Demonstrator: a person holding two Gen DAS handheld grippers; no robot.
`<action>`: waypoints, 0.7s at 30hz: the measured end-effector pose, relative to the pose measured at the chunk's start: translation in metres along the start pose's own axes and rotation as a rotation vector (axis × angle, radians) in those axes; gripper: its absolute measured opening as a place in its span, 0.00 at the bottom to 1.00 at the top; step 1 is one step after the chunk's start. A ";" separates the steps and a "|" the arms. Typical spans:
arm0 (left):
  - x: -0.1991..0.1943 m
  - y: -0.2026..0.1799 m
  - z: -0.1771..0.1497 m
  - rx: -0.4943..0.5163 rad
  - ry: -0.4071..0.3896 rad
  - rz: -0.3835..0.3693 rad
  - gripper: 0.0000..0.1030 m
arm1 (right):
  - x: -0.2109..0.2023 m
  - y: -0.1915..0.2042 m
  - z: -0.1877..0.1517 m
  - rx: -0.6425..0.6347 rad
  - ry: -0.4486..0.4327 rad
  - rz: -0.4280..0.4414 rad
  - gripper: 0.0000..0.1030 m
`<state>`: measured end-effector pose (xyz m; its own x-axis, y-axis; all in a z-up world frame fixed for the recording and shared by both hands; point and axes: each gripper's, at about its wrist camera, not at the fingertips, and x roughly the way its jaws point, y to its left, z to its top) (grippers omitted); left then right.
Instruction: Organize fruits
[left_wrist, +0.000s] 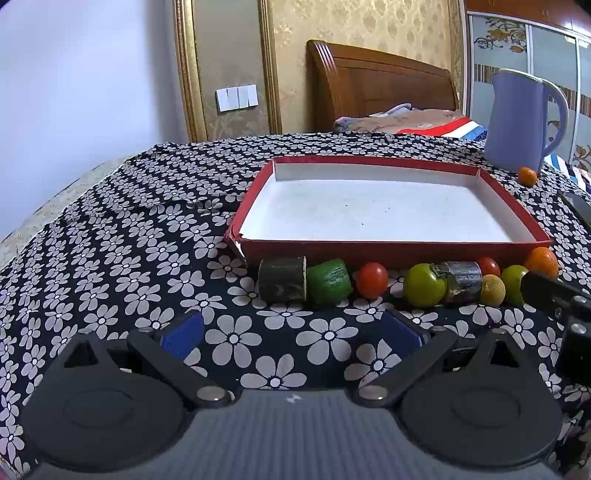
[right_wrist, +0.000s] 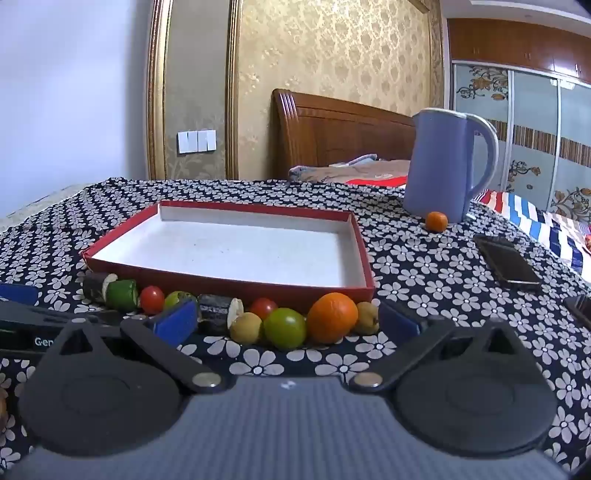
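Left wrist view: left gripper (left_wrist: 293, 332) fingers spread wide, empty, short of the fruit row (left_wrist: 406, 282) lining the red tray (left_wrist: 391, 254) (front wall). Right wrist view: right gripper (right_wrist: 286, 321) likewise spread, near the orange (right_wrist: 332, 317) before that tray (right_wrist: 229, 286).

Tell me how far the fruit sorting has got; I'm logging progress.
Nothing is sorted yet: the red box is empty. Nothing is in hand: the left tool and right tool are open. The fruit row before the box and the small orange by the jug remain.
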<state>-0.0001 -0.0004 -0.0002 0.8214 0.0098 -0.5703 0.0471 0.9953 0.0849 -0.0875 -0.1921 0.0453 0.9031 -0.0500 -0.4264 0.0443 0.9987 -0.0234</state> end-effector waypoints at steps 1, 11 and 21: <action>0.000 0.000 0.000 -0.002 0.001 -0.001 0.99 | 0.001 -0.002 0.001 0.005 0.000 0.004 1.00; 0.000 -0.003 -0.001 -0.012 0.015 -0.018 0.99 | -0.002 0.002 -0.004 -0.035 -0.008 -0.029 1.00; -0.001 0.022 -0.009 -0.078 0.019 -0.081 0.99 | -0.005 0.012 -0.007 -0.089 -0.025 -0.014 1.00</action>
<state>-0.0046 0.0225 -0.0054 0.8056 -0.0704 -0.5882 0.0684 0.9973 -0.0257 -0.0944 -0.1802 0.0403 0.9132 -0.0623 -0.4027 0.0195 0.9938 -0.1096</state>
